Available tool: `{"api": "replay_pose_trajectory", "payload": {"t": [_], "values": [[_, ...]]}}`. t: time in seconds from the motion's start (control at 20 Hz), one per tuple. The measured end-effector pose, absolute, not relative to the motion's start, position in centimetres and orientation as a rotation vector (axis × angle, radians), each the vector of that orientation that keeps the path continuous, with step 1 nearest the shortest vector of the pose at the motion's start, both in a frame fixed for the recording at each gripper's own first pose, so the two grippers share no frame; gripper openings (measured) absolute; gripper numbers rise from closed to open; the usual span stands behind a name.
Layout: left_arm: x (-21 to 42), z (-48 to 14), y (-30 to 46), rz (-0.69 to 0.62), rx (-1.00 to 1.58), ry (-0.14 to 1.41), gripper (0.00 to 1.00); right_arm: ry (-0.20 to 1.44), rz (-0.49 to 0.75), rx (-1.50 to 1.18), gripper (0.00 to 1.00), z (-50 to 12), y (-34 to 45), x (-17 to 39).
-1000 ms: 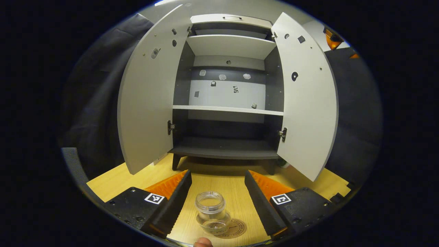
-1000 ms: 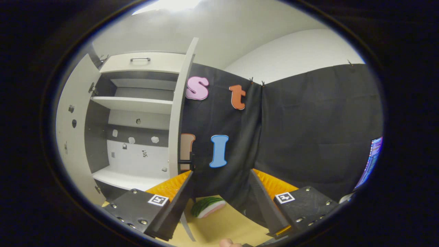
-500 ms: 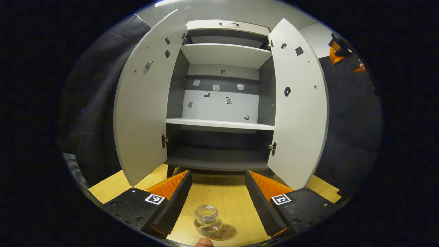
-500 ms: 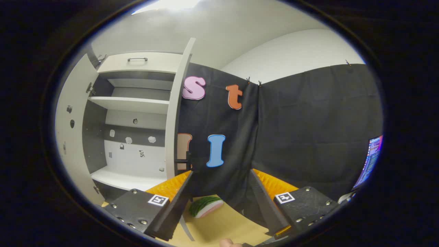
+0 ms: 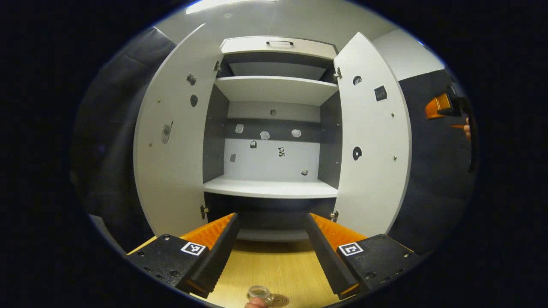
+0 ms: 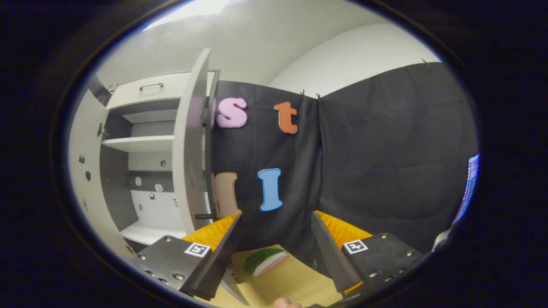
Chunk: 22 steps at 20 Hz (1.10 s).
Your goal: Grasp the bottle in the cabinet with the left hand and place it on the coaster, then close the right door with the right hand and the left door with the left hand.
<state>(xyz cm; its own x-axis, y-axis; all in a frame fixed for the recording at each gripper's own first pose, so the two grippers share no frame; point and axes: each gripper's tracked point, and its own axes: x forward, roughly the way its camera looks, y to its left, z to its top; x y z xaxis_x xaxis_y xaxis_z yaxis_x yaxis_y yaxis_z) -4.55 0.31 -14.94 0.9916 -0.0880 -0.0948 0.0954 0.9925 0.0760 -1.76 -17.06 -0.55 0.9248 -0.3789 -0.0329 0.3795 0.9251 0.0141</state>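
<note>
**Bottle set down, both cabinet doors open**

In the left gripper view, the left gripper [image 5: 272,239] is held with its fingers spread wide and nothing between them. The clear bottle [image 5: 260,293] is seen below and just behind the fingertips, standing on the coaster [image 5: 280,300] on the wooden table [image 5: 278,267]. Straight ahead the cabinet [image 5: 274,128] is faced, with the left door [image 5: 171,141] and the right door [image 5: 370,141] both swung open. The right gripper [image 5: 445,107] is glimpsed far to the right of the right door.

In the right gripper view, the right gripper [image 6: 276,241] is likewise spread and empty. The right door [image 6: 190,145] is seen edge-on, ahead and to the left of the fingers. A watermelon slice [image 6: 264,261] lies on the table between the fingers.
</note>
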Motion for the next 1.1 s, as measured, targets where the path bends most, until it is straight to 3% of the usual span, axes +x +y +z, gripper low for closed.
{"api": "replay_pose_trajectory", "payload": {"t": [0.05,0.45,0.95,1.05,1.1], "values": [[-4.1,-13.8,-0.2,-0.091,0.091,0.084,0.97,0.039,-0.382,0.038,0.97,-0.8,-17.5,-1.4],[-1.2,-8.5,-5.6,-0.089,0.170,0.042,0.97,0.021,-0.314,0.108,0.98,-0.9,-20.5,0.8],[0.4,-8.4,-10.6,-0.022,0.158,0.093,0.96,0.061,-0.007,0.039,0.98,-1.9,-14.5,2.6],[0.7,-7.9,-10.1,-0.003,0.151,0.096,0.96,0.048,0.009,0.019,0.98,-2.0,-13.7,3.6],[0.9,-7.5,-9.6,0.008,0.154,0.093,0.96,0.036,0.003,0.003,0.93,-1.5,-13.6,2.8]]}}
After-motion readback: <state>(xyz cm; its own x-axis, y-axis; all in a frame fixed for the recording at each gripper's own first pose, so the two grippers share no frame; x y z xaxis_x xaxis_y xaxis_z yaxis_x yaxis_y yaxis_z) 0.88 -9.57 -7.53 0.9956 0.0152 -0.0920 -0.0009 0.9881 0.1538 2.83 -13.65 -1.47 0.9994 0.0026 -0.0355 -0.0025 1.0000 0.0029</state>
